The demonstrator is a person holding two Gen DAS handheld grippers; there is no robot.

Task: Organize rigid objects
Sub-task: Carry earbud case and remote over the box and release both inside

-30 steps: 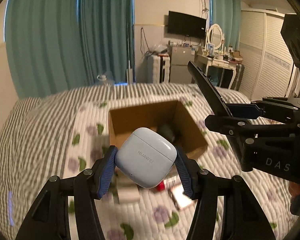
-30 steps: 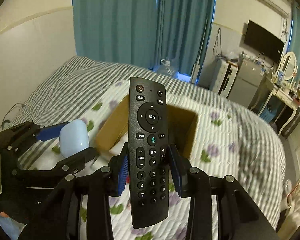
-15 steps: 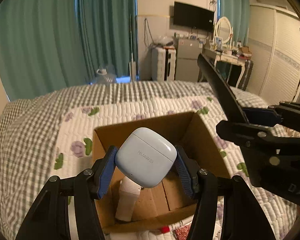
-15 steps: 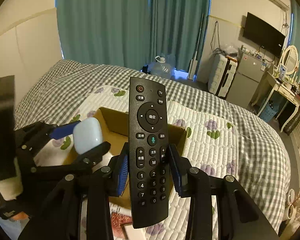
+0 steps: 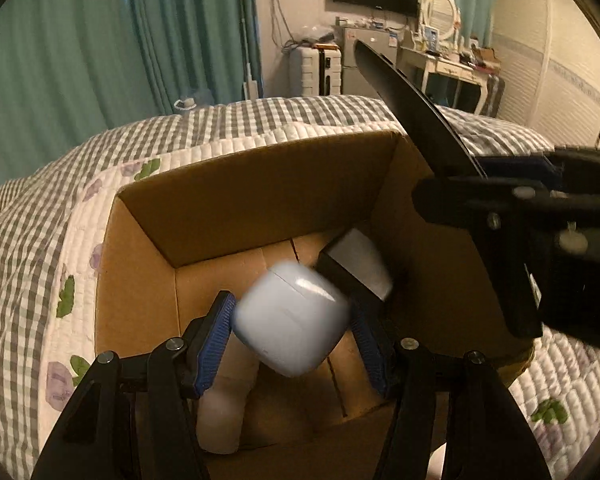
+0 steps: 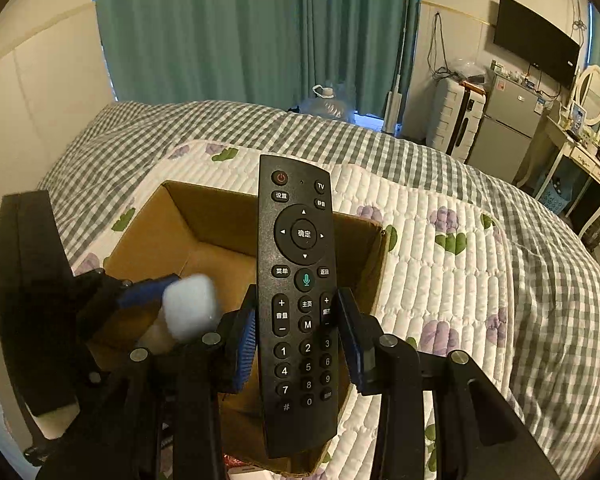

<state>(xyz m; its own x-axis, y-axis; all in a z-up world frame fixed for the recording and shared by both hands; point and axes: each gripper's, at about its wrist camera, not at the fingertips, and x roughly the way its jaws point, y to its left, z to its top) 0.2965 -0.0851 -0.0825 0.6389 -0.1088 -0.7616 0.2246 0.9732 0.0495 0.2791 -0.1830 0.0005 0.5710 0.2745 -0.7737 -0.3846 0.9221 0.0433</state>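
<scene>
Your left gripper [image 5: 291, 330] sits low centre in the left wrist view, over the open box [image 5: 236, 184]. Its blue pads [image 5: 216, 336] stand apart, and the pale blue case [image 5: 290, 320] lies between them, motion-blurred. A narrow gap shows on each side of the case, so the jaws are parted and no longer pinch it; whether either pad touches it, you cannot tell from this view.

The box fills the middle of that frame, on the quilt [image 5: 40, 280]. Inside, at the lower left of the floor, a white cylinder [image 5: 224, 408] lies partly behind the left finger. A dark block with a grey face [image 5: 360, 264] rests toward the right wall of the box.

Your right gripper [image 6: 302, 344] is at bottom centre of the right wrist view. Its pads [image 6: 246, 344] press both sides of the black remote [image 6: 300, 300], which stands upright, buttons toward the camera, power key at the top. The remote hangs above the near right part of the box [image 6: 204, 220]. In the left wrist view it shows as a dark blade crossing the upper right, above the right wall of the box.

In the right wrist view the case [image 6: 190, 306] appears left of centre, blurred, over the box interior.
</scene>
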